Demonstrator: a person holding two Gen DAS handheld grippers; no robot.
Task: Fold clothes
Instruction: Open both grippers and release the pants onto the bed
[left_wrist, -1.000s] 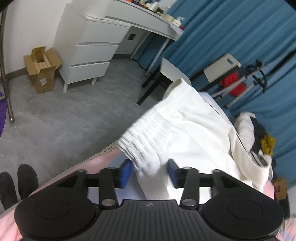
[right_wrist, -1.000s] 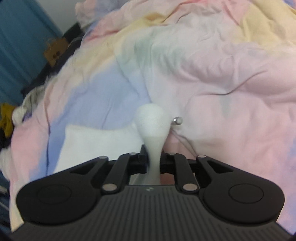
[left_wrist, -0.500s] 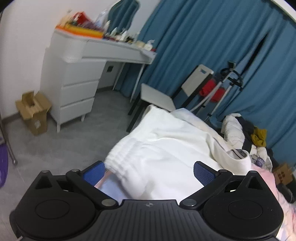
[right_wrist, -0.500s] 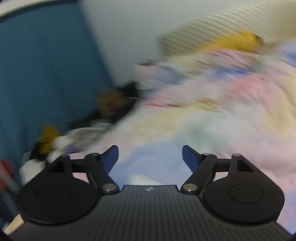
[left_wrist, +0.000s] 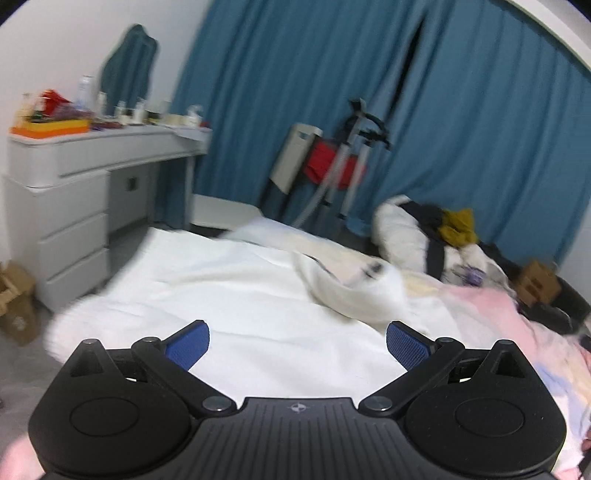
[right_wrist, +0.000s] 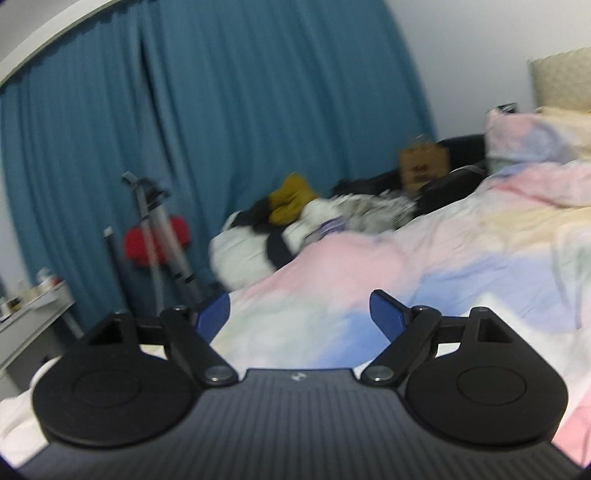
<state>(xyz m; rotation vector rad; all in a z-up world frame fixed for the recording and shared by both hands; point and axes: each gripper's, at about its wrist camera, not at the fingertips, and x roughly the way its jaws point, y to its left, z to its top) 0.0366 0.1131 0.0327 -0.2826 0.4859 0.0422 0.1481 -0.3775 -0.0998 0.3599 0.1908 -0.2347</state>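
A white garment lies spread on the bed in the left wrist view, with a folded-over part at its far right. My left gripper is open and empty, just above the garment's near side. My right gripper is open and empty, raised over the pastel duvet. A corner of the white garment shows at the lower left of the right wrist view.
A pile of other clothes lies at the bed's far edge before blue curtains. A white dresser with clutter stands left. A chair and tripod stand behind the bed. A cardboard box is on the floor.
Both grippers opened and let go of the white garment, which dropped flat on the bed. Both have lifted and tilted up toward the curtains.
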